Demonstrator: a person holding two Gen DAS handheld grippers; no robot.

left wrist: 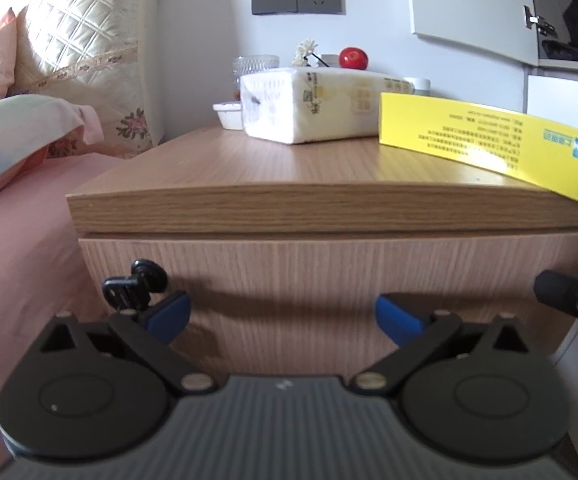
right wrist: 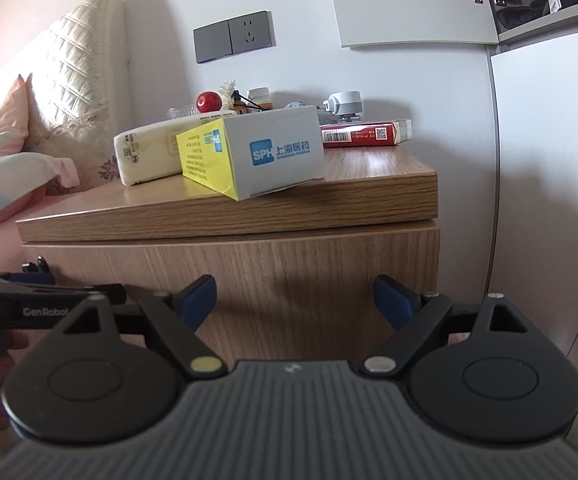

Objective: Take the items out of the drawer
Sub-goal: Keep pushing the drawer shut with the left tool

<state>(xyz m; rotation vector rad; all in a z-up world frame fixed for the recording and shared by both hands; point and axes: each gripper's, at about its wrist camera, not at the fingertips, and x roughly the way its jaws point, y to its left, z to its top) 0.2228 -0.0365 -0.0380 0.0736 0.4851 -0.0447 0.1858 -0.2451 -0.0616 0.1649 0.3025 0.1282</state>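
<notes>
Both claws, left gripper [left wrist: 283, 314] and right gripper [right wrist: 293, 300], gape wide and empty just before the closed pale wood-grain drawer front [left wrist: 329, 276], so opening it likely comes next.

A wooden bedside cabinet [right wrist: 329, 196] stands right of the pink-sheeted bed [left wrist: 21, 240], its closed wood-grain drawer front [left wrist: 329, 280] below the top. On top, a yellow-and-white cardboard box [right wrist: 257, 156] lies at the front edge, a white tissue pack [left wrist: 309, 108] left of and behind it, a red flat carton [right wrist: 365, 134] to the right.
</notes>
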